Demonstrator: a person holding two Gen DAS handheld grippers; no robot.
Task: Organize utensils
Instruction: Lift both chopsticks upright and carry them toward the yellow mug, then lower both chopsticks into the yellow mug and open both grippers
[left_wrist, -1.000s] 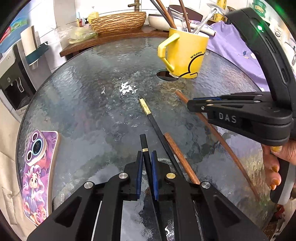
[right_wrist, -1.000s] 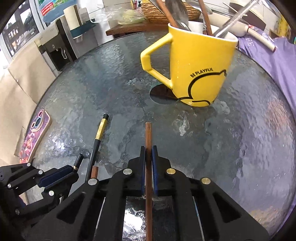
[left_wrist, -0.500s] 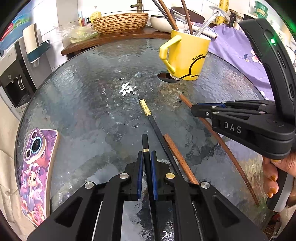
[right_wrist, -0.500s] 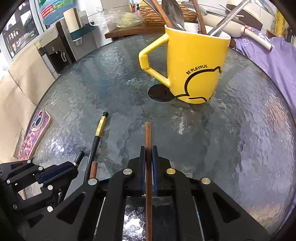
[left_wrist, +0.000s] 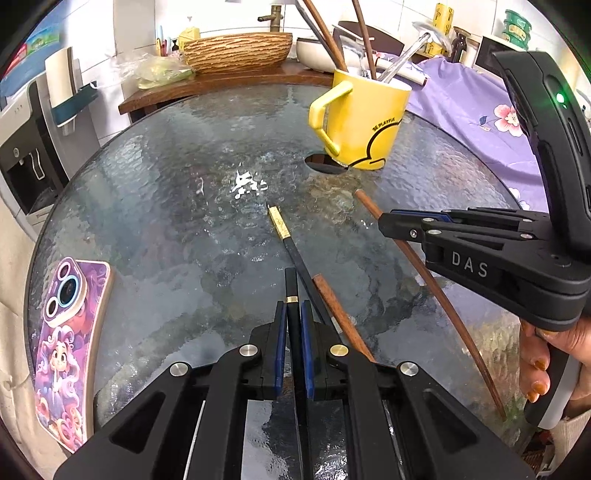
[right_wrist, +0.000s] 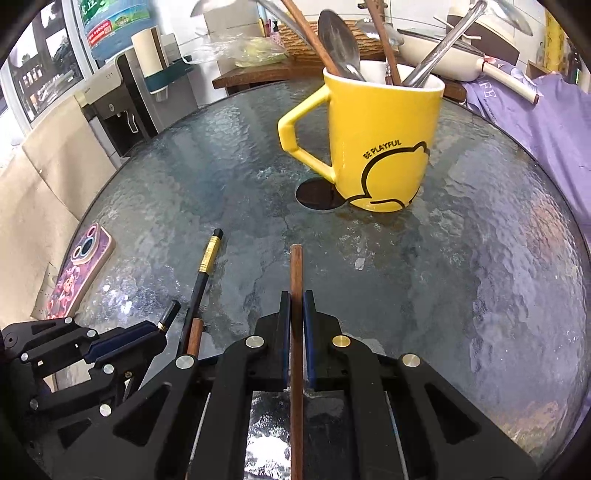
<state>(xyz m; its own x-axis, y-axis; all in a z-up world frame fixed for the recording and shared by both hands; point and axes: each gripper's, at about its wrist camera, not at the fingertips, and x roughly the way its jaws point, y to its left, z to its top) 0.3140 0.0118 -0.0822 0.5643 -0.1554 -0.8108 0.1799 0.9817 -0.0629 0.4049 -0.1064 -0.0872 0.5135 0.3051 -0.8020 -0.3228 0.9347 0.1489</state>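
Note:
My left gripper (left_wrist: 293, 314) is shut on a black chopstick (left_wrist: 291, 284) with a gold band, low over the glass table (left_wrist: 166, 206). My right gripper (right_wrist: 295, 306) is shut on a brown wooden chopstick (right_wrist: 296, 269); it shows at the right of the left wrist view (left_wrist: 386, 223). A second black chopstick with a gold end (left_wrist: 282, 230) and a second brown chopstick (left_wrist: 332, 306) lie on the glass between the grippers. The yellow mug (right_wrist: 384, 147) holds several spoons and chopsticks and stands beyond the grippers, by a hole in the glass (right_wrist: 317, 194).
A phone in a purple case (left_wrist: 64, 339) lies at the table's left edge. A purple cloth (left_wrist: 480, 122) lies at the right. A wooden counter behind holds a wicker basket (left_wrist: 236, 50) and bowls. A water dispenser (left_wrist: 33, 147) stands left.
Both grippers have drawn back and lifted a little with their chopsticks, so the mug looks farther away in both views. Both grips stay shut.

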